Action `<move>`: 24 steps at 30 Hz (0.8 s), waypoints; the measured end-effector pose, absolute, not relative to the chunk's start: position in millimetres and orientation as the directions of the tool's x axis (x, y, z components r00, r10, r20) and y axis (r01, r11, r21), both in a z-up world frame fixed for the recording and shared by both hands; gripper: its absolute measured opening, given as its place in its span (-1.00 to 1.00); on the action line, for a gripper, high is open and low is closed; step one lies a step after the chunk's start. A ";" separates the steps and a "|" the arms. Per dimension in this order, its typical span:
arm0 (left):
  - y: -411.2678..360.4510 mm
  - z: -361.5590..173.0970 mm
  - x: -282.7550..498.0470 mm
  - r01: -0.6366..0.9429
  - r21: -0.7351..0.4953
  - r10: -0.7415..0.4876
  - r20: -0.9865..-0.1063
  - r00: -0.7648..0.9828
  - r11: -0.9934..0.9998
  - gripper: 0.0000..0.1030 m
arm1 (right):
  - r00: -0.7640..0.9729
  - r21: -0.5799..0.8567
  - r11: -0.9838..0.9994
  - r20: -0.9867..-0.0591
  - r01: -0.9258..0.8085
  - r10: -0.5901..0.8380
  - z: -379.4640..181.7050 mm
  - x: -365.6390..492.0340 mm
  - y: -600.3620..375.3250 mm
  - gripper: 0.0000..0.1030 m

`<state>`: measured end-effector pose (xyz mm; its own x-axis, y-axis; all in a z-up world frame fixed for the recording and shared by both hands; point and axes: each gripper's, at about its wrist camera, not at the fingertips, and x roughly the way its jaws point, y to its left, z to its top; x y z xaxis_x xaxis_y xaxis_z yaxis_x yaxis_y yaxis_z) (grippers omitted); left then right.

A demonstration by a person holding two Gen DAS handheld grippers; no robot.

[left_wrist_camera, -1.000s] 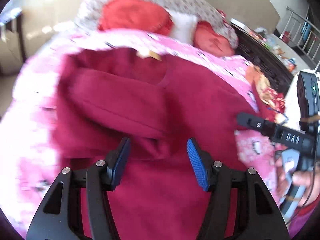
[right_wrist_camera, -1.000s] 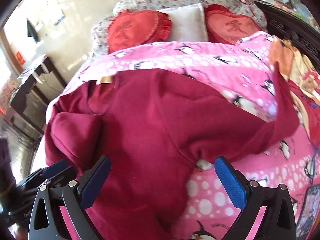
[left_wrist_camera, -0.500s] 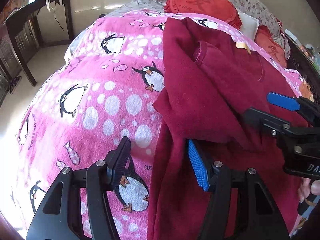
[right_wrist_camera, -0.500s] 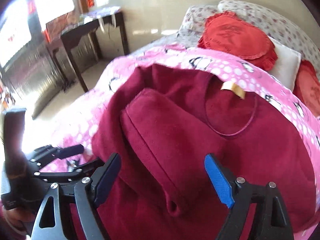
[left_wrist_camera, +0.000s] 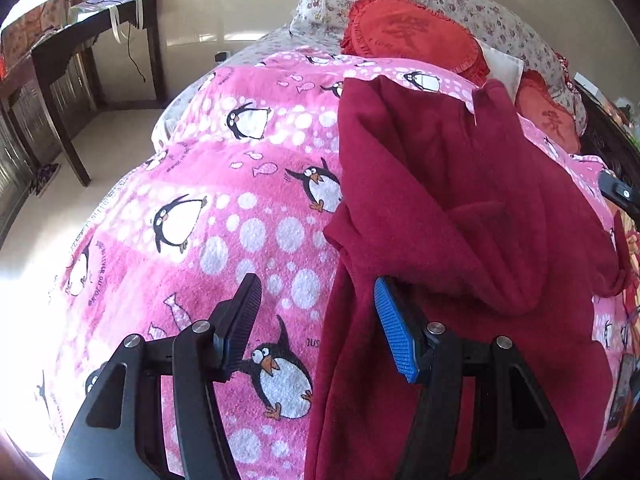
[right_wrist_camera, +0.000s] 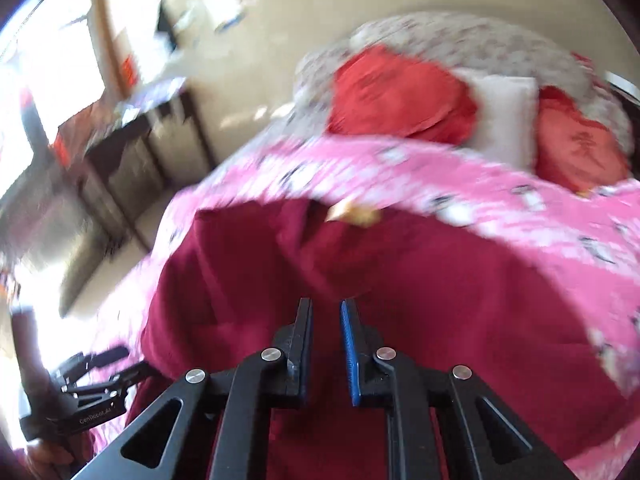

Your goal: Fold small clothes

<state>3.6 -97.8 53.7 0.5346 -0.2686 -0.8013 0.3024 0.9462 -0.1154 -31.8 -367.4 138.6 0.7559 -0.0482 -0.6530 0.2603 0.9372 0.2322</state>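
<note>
A dark red sweater (left_wrist_camera: 460,208) lies partly folded on the pink penguin blanket (left_wrist_camera: 208,216). My left gripper (left_wrist_camera: 316,320) is open over the sweater's left edge, one finger above the blanket, the other above the red cloth. My right gripper (right_wrist_camera: 326,316) hovers over the sweater (right_wrist_camera: 420,304) with its jaws almost together, a narrow gap between them; the view is blurred and I cannot tell whether cloth is pinched. The sweater's tan neck label (right_wrist_camera: 352,212) shows at its far edge.
Red heart cushions (left_wrist_camera: 412,40) and a white pillow (right_wrist_camera: 504,112) lie at the bed's head. A dark wooden table (left_wrist_camera: 80,40) stands left of the bed. More clothes lie at the bed's right edge (left_wrist_camera: 628,240).
My right gripper's jaws have closed from wide open to nearly together, and it has swung over the sweater. My left gripper stays open at the sweater's left edge.
</note>
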 end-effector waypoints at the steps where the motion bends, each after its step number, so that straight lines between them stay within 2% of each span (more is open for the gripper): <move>1: -98.6 54.0 3.3 0.300 -0.116 -0.268 -0.800 0.537 0.947 0.15 | 0.754 0.242 0.919 -0.652 0.311 -0.083 137.8 -48.4 -386.5 -0.74; 4: -102.2 50.3 5.2 0.298 -0.126 -0.273 -0.808 0.522 0.946 0.15 | 0.696 0.275 0.875 -0.712 0.398 -0.092 115.4 -69.8 -415.7 -0.74; 6: -105.6 46.2 4.7 0.296 -0.126 -0.269 -0.817 0.511 0.947 0.15 | 0.671 0.359 0.839 -0.741 0.410 -0.011 99.3 -73.4 -420.3 -0.68; 7: -107.4 43.9 5.0 0.294 -0.123 -0.263 -0.824 0.501 0.948 0.15 | 0.682 0.388 0.839 -0.731 0.381 0.029 98.1 -70.3 -414.0 -0.47; 8: -108.4 42.3 4.5 0.292 -0.120 -0.257 -0.832 0.492 0.949 0.15 | 0.693 0.391 0.853 -0.719 0.345 0.049 100.4 -65.8 -405.0 -0.13; 10: -108.8 41.0 1.6 0.289 -0.118 -0.252 -0.837 0.486 0.950 0.15 | 0.714 0.364 0.897 -0.696 0.251 0.082 108.8 -53.7 -374.1 0.25; 11: -108.6 41.2 -0.1 0.289 -0.116 -0.250 -0.837 0.487 0.950 0.15 | 0.712 0.341 0.917 -0.696 0.206 0.098 112.0 -45.5 -358.3 0.30; 15: -104.1 45.4 -5.3 0.279 -0.115 -0.246 -0.832 0.498 0.953 0.15 | 0.672 0.211 0.976 -0.731 0.057 0.119 111.9 4.1 -291.8 0.30; 18: -99.5 51.0 -10.0 0.275 -0.115 -0.245 -0.826 0.507 0.955 0.15 | 0.609 0.109 0.993 -0.791 0.049 0.057 87.6 51.3 -261.6 0.31; 21: -96.6 54.9 -12.8 0.279 -0.107 -0.241 -0.825 0.510 0.954 0.15 | 0.525 0.094 0.993 -0.850 0.068 0.045 55.6 78.6 -260.5 0.30; 22: -95.7 55.9 -13.1 0.282 -0.102 -0.240 -0.825 0.512 0.954 0.15 | 0.532 0.105 0.992 -0.845 0.074 0.050 51.0 80.1 -263.6 0.24; 23: -94.6 57.0 -13.3 0.283 -0.096 -0.236 -0.823 0.517 0.954 0.15 | 0.562 0.129 0.988 -0.825 0.086 0.059 53.5 77.5 -270.6 -0.15; 24: -93.0 58.1 -13.0 0.281 -0.092 -0.233 -0.820 0.523 0.955 0.15 | 0.580 0.170 0.981 -0.810 0.091 0.086 59.6 72.5 -279.2 -0.44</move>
<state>-13.0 -93.0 58.1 0.5235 -0.2329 -0.8196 0.2805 0.9554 -0.0923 72.5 -279.2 59.6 0.5799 0.0861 -0.8101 0.0910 0.9813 0.1695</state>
